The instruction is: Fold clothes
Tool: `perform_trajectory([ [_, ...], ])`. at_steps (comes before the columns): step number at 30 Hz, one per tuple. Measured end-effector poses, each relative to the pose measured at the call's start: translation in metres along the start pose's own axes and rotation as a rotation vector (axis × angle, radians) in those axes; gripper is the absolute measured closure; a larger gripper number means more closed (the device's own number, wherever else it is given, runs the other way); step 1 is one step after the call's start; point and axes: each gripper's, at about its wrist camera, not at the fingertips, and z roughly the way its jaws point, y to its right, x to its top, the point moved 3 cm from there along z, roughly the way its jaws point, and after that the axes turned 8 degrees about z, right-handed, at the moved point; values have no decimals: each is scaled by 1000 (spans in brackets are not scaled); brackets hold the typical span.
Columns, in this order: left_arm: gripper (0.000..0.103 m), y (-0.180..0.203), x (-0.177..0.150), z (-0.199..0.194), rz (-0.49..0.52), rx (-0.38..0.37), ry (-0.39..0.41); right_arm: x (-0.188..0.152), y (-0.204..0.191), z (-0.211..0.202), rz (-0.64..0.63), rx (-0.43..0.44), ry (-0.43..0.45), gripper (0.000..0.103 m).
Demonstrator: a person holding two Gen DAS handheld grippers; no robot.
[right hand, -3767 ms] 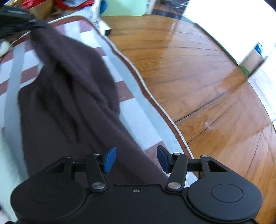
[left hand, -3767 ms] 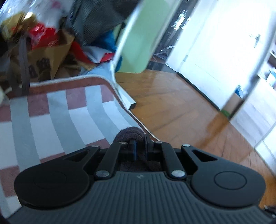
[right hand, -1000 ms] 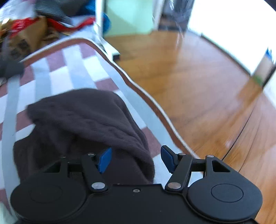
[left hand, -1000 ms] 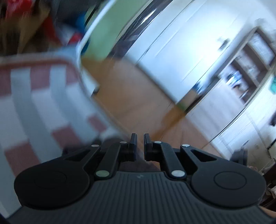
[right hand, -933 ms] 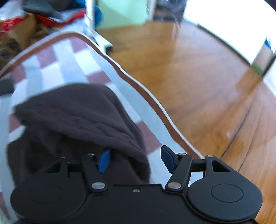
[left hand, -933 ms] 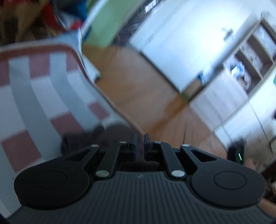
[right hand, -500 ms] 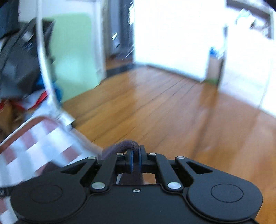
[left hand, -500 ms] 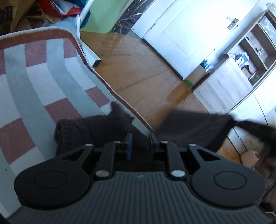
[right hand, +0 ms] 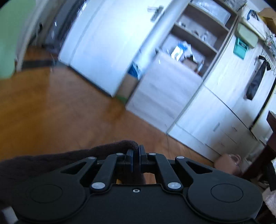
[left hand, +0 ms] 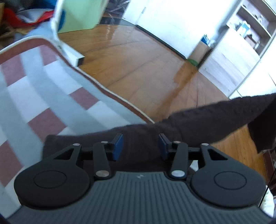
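Note:
A dark brown knitted garment [left hand: 198, 120] stretches from under my left gripper up to the right edge of the left wrist view, lifted off the striped cloth [left hand: 43, 89]. My left gripper [left hand: 140, 146] is open just above the garment, its blue pads apart. My right gripper [right hand: 136, 158] is shut on an edge of the same brown garment [right hand: 69, 160] and holds it raised, facing the white cupboards.
The red, grey and white striped cloth ends at a trimmed edge [left hand: 110, 93], with wooden floor [left hand: 138, 65] beyond. A green panel [left hand: 81, 13] and clutter stand at the back left. White cupboards and shelves [right hand: 189, 69] line the far wall.
My left gripper has opened and let go of the garment. My right gripper, shut on the garment, has swung up and to the right, pulling the fabric out taut.

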Motion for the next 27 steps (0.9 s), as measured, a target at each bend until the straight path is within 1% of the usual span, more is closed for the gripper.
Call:
perform_trajectory([
  [1,59,6,2,7,17,4,-3,-5,0,9,-22,-6,-7,97],
  [2,59,10,2,12,30,14,0,-10,-1,19,-31,6,-31,96],
  [3,59,13,0,16,38,21,0,-16,-3,30,-29,30,-72,84],
  [4,59,14,-4,19,40,21,-9,-25,-4,43,-39,48,-152,79],
  [5,59,14,-9,21,34,15,-31,-37,-3,52,-43,39,-223,74],
  [6,59,12,-14,23,26,8,-54,-49,1,56,-37,14,-263,66],
  [7,59,11,-18,24,15,-2,-72,-62,6,57,-23,2,-295,62],
  [8,59,9,-22,24,4,-14,-89,-76,13,56,4,15,-331,61],
  [10,59,10,-25,21,33,-4,-110,-107,31,54,55,67,-413,62],
  [13,57,25,-23,14,149,38,-93,-151,66,52,120,84,-494,61],
  [14,53,32,-24,13,167,33,-89,-165,79,52,142,86,-518,60],
  [15,52,38,-25,12,183,25,-86,-179,91,53,175,93,-546,58],
  [17,51,50,-31,15,204,-2,-103,-203,115,59,280,127,-626,54],
  [19,51,62,-39,20,234,-28,-131,-229,136,61,416,161,-707,53],
  [22,51,83,-52,28,297,-68,-171,-264,147,57,566,199,-772,52],
  [23,51,90,-56,28,336,-79,-167,-274,150,57,606,210,-776,50],
  [24,50,98,-59,29,377,-90,-159,-282,152,59,636,219,-768,44],
  [25,48,105,-61,29,414,-90,-152,-289,154,60,661,228,-759,39],
  [26,44,111,-64,30,443,-88,-145,-296,153,63,679,233,-756,31],
  [27,43,113,-66,31,450,-84,-150,-303,150,66,684,233,-760,29],
])
